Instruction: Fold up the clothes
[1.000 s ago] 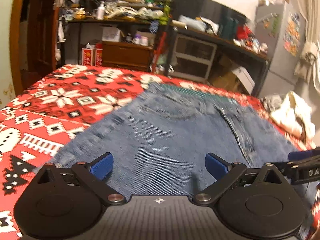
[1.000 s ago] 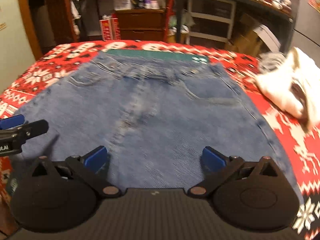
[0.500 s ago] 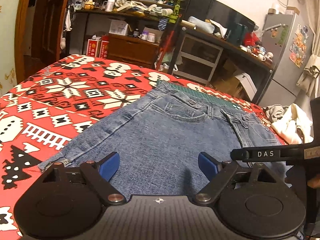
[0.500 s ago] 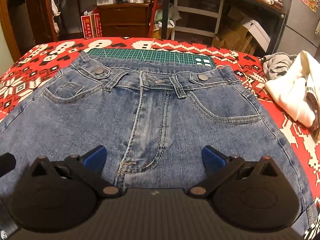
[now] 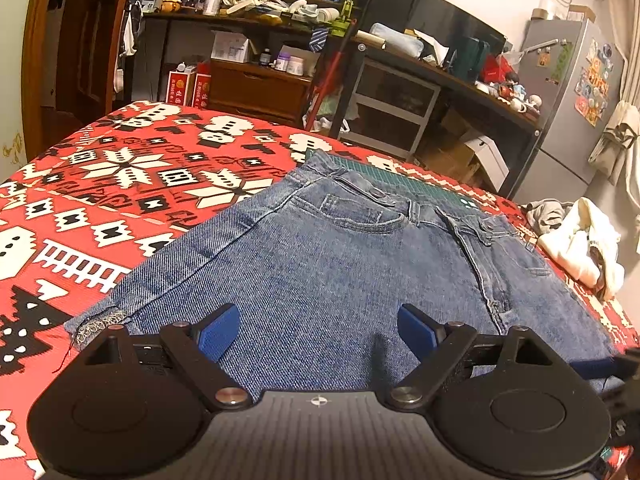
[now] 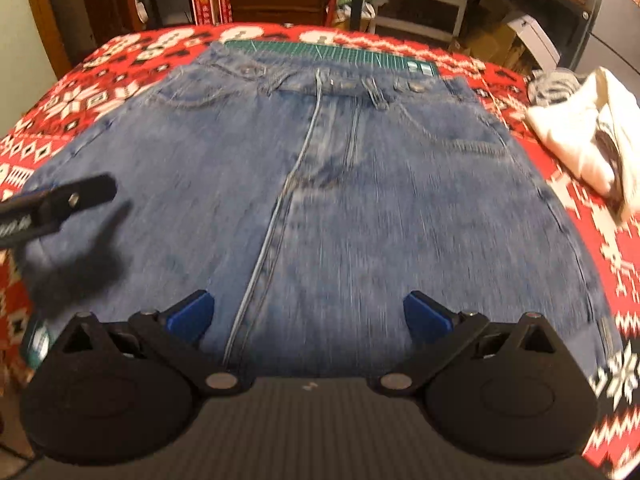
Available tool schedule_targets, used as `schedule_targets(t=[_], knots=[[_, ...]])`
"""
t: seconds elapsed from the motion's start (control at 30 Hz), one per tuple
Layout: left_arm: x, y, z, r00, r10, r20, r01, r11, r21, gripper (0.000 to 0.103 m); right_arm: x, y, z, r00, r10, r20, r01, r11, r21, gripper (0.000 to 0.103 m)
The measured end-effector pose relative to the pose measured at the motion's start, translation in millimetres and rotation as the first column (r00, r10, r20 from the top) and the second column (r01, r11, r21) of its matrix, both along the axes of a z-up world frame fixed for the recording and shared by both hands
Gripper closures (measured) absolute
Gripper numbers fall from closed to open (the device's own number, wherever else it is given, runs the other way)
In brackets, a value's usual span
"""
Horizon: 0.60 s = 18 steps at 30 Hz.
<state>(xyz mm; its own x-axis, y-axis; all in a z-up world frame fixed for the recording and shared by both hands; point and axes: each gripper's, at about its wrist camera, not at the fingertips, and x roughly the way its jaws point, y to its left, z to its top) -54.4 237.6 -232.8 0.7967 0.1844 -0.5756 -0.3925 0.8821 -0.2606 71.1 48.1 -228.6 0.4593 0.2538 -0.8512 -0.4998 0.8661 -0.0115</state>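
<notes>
Blue denim jeans (image 5: 340,264) (image 6: 320,184) lie flat on a red patterned blanket (image 5: 120,184) (image 6: 100,76), waistband at the far end. My left gripper (image 5: 318,326) hovers open over the near left part of the denim, close to a frayed hem corner (image 5: 96,326). My right gripper (image 6: 306,316) is open above the near middle of the jeans, with the fly seam running between its blue pads (image 6: 192,314). Neither holds anything. The left gripper's finger (image 6: 60,204) shows at the left edge of the right wrist view, over the denim.
A green cutting mat (image 6: 328,54) (image 5: 404,178) peeks from under the waistband. A white garment (image 6: 588,132) (image 5: 580,240) and a grey one (image 5: 546,212) lie at the blanket's right side. Beyond the blanket stand cluttered shelves (image 5: 260,4), drawers (image 5: 392,108) and a fridge (image 5: 576,92).
Both views shifted; the right wrist view is now blurred with motion. The left gripper's finger, out of the right view half a second ago, has come back in at its left edge.
</notes>
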Motion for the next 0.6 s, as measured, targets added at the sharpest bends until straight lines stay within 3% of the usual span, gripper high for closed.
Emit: schedule_targets(t=[0.27,0.6], knots=[[0.6,-2.7,-1.8,1.0,-0.002,-0.009,0.002,1.0,0.01,0.016,-2.7,2.7,3.8,0.995,-0.011,-0.099,0.005,0.999,-0.054,0.0],[0.9,-1.5,-2.5,1.0,-0.003,-0.006,0.003,1.0,0.003,0.014,-1.8,4.3,5.7,0.994,-0.019,-0.111,0.012,0.998,-0.061,0.0]])
